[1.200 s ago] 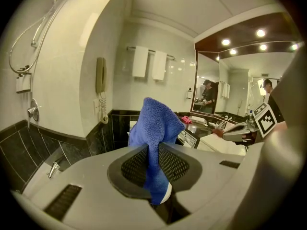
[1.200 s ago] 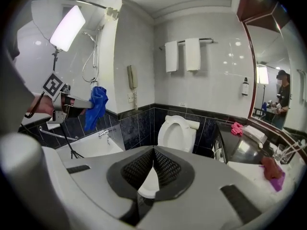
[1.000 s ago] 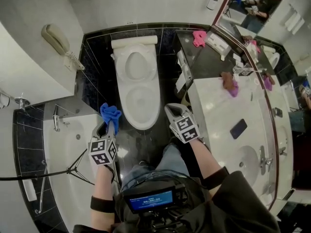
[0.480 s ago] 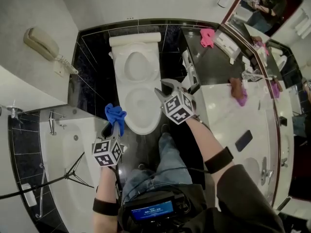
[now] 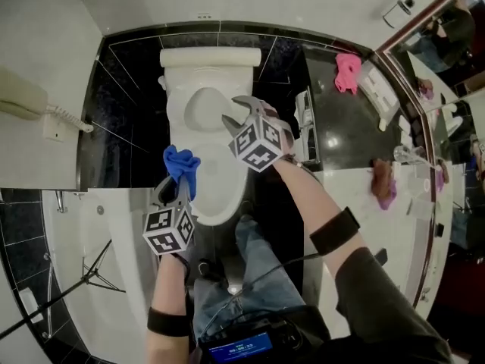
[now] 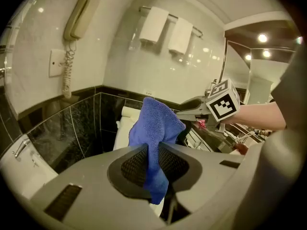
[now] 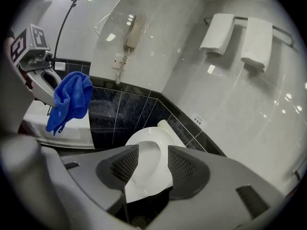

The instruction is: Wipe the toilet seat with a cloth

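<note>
The white toilet (image 5: 198, 108) stands against the black tiled wall, with its bowl (image 7: 149, 153) showing. My left gripper (image 5: 176, 185) hovers at the bowl's front left edge, shut on a blue cloth (image 5: 180, 165) that sticks up from its jaws. The left gripper view shows the cloth (image 6: 154, 128) pinched between the pads. My right gripper (image 5: 233, 109) hangs over the right side of the bowl. Its jaws have just been opening and stand wide with nothing between them. The right gripper view also catches the blue cloth (image 7: 69, 99) at the left.
A wall phone (image 5: 30, 101) hangs at the left above the bathtub (image 5: 76, 264), where a tripod leans. The dark counter (image 5: 333, 127) at the right carries a pink cloth (image 5: 348, 70). Two white towels (image 6: 168, 30) hang above the toilet. The person's legs (image 5: 254, 271) stand before the bowl.
Both grippers have moved forward toward the toilet. The right one has swung from the bowl's right side to above it and its jaws have opened. The left still holds the cloth.
</note>
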The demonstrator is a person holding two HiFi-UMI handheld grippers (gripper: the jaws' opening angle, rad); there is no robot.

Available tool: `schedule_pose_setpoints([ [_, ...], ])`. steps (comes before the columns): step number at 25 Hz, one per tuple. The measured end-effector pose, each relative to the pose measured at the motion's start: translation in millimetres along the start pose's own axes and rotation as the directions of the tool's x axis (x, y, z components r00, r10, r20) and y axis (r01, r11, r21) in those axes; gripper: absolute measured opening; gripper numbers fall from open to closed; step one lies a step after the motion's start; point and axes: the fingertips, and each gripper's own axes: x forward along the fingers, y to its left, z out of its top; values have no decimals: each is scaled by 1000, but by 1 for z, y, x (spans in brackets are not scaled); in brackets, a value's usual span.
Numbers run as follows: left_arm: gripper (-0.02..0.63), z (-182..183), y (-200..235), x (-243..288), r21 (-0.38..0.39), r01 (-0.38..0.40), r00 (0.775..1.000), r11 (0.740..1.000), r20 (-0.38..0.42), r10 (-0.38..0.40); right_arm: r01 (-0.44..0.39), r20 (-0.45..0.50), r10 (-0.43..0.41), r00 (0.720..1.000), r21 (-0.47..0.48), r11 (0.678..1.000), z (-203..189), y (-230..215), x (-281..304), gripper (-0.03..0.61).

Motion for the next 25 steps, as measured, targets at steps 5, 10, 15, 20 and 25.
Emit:
schedule_pose_setpoints([
  [5,63,2,14,62,-61,-46,998,997,-40,43,-10,-16,9,1000,-84,996,-3,-39,70,213],
  [10,63,1,29,111,-111,-86,995,990,-67,79,-18,-12,17,1000,-169,985,4,-60,125,212],
  [15,63,-3,34,141,-151,-109,992,982,-78,98,-45,-27,40,999,-268,962,1,-64,162,178],
  [20,63,-10,37,157,-180,-118,992,977,-76,105,-47,-41,35,999,-348,936,1,-66,181,143],
  [25,63,-18,42,156,-193,-126,990,973,-86,111,-36,-65,11,998,-402,915,0,-67,190,98],
])
